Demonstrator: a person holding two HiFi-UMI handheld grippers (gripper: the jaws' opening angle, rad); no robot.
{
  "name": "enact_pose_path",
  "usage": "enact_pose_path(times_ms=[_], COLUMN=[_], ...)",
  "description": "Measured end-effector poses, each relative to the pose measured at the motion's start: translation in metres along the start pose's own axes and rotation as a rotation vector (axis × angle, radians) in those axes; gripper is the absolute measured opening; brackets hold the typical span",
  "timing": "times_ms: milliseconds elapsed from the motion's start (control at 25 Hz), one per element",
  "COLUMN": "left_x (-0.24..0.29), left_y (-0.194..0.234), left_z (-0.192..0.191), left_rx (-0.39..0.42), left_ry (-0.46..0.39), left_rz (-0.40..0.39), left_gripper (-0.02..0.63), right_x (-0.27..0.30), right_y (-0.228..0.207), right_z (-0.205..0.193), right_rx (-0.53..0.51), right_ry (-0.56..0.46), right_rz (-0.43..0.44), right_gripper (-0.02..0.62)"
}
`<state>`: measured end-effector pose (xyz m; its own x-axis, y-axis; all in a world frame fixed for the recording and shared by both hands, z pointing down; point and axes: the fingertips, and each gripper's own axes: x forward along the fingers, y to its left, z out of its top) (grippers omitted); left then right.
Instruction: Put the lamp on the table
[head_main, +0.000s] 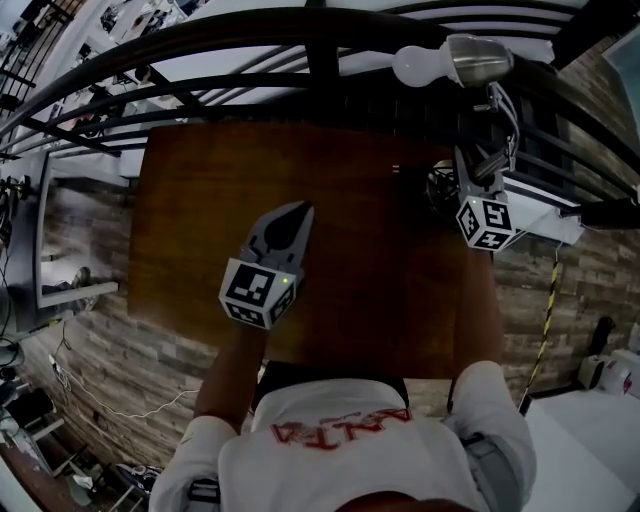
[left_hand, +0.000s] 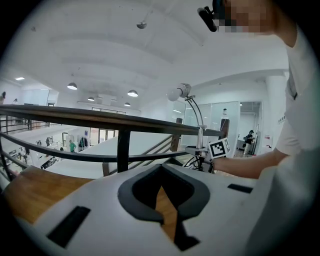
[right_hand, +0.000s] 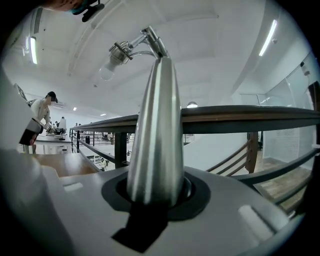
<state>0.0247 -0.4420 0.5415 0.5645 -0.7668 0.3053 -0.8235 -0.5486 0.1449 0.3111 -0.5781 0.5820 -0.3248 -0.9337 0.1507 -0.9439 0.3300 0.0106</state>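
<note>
Lamp (right_hand: 155, 125), tapered stem upright, clamped between right hand-held gripper (right_hand: 152, 197) jaws

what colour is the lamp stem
The lamp stem is shiny silver metal; the right gripper view shows it best.

I wear a white shirt (head_main: 345, 462) with red lettering. My left gripper (head_main: 302, 208) and right gripper (head_main: 480, 163) are pale grey. Each carries a black-and-white marker cube (head_main: 258, 291).

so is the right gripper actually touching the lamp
Touching. In the right gripper view, the right gripper has its jaws closed around the lamp stem. The metal sits against the dark pads with no gap showing.
</note>
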Motion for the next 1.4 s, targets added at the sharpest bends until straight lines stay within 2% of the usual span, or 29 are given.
enact_pose_path(times_ms=[280, 520, 840, 1120, 1400], left_x=[0.003, 0.006, 0.013, 0.015, 0.004], left_y=[0.006, 0.008, 0.0, -0.002, -0.002], left_z=[-0.004, -0.007, -0.011, -0.015, -0.016], left_rx=[-0.014, -0.067, -0.082, -0.097, -0.117], left_ry=[-0.007, -0.01, 0.0, 0.005, 0.0], left_rz=[0.031, 0.018, 0.008, -0.001, -0.007], left_gripper=[0.009, 0.009, 0.009, 0.009, 0.009], right_x=[0.004, 0.003, -0.005, -0.009, -0.009], right_y=[-0.003, -0.003, -0.006, 0.007, 0.005], right_z=[-0.008, -0.019, -0.029, -0.037, -0.045], right_rx=[-0.001, -0.014, 0.011, -0.045, 0.006], right_ry=[-0.022, -0.023, -0.033, -0.023, 0.012], right_rz=[0.019, 0.009, 0.013, 0.029, 0.013], right_gripper=[0.118, 0.118, 0.118, 0.12, 0.126])
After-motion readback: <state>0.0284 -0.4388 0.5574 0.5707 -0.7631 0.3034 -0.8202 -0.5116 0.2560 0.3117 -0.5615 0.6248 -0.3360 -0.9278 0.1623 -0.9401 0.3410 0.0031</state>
